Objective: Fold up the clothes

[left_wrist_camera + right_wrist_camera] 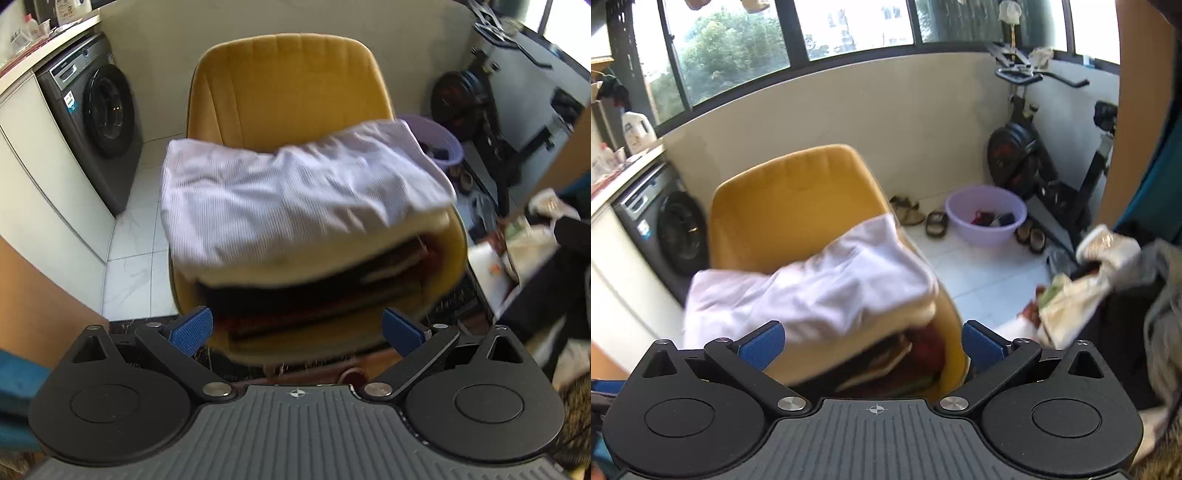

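A folded white garment (295, 192) lies on top of a stack of folded clothes (314, 295) on the seat of a mustard-yellow chair (288, 88). Below it show cream, black and red layers. My left gripper (297, 330) hangs above the stack's near edge, its blue pads wide apart with nothing pressed between them. In the right wrist view the same white garment (812, 291) tops the stack (897, 365) on the chair (790, 203). My right gripper (873, 345) is open too, held back from the stack, touching no cloth.
A grey washing machine (92, 122) stands left of the chair under a counter. A lilac basin (986, 214) with small garments sits on the white tiles, sandals (919, 218) beside it. An exercise bike (1034, 147) is at the right wall. Bags and dark cloth (1108, 288) lie at right.
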The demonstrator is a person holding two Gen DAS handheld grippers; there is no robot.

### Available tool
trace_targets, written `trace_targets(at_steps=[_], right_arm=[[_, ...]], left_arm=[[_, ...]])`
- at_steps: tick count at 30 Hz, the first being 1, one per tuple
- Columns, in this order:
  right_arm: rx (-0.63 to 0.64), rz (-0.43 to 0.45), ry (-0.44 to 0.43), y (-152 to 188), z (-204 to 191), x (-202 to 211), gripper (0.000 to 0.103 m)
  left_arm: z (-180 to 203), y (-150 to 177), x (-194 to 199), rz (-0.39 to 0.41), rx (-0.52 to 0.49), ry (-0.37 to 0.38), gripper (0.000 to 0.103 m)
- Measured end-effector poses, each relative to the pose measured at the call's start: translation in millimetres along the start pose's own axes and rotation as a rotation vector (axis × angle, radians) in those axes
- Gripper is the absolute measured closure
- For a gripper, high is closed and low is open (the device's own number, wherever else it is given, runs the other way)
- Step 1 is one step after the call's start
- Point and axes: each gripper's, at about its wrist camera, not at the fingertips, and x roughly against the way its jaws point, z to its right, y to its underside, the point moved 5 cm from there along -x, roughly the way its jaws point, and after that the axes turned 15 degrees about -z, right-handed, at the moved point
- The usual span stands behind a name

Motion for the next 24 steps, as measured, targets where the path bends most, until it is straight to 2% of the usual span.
trace_targets(at_steps=[4,7,12,14,18,21,24], right_arm=[[-0.005,-0.005,0.019,32.8,2.0,37.7,0.001],[0.011,-0.02,0.007,53.2,2.7,82.3,0.001],[0.046,0.026,0.02,87.5,15.1,139.2,0.001],[0.036,0.033,-0.001,99.9,23.7,147.0,0.001],[0.107,-0.038,0.005,125.2,42.7,153.1,0.001],[0.146,-0.02,0.014,146.0,62.4,165.3,0.001],[0.102,-0.019,0.007,162.9,88.2,175.2,0.001]], left_arm=[[10.2,36.5,15.9,-0.006,-0.037,-0.047,0.003],[19.9,58.3,34.5,-0.015,-0.035,-0.041,0.003],[38.8,93.0,61.9,-0.017,0.006,-0.008,0.003],[43.8,106.7,69.6,-0.007,0.051,-0.007,0.003],[57.6,137.3,76.6,-0.011,0.153,-0.015,0.003],[74.4,162.4,79.3,-0.016,0.179,0.0,0.003],[92.5,184.8,81.5,-0.029,0.195,0.015,0.003]])
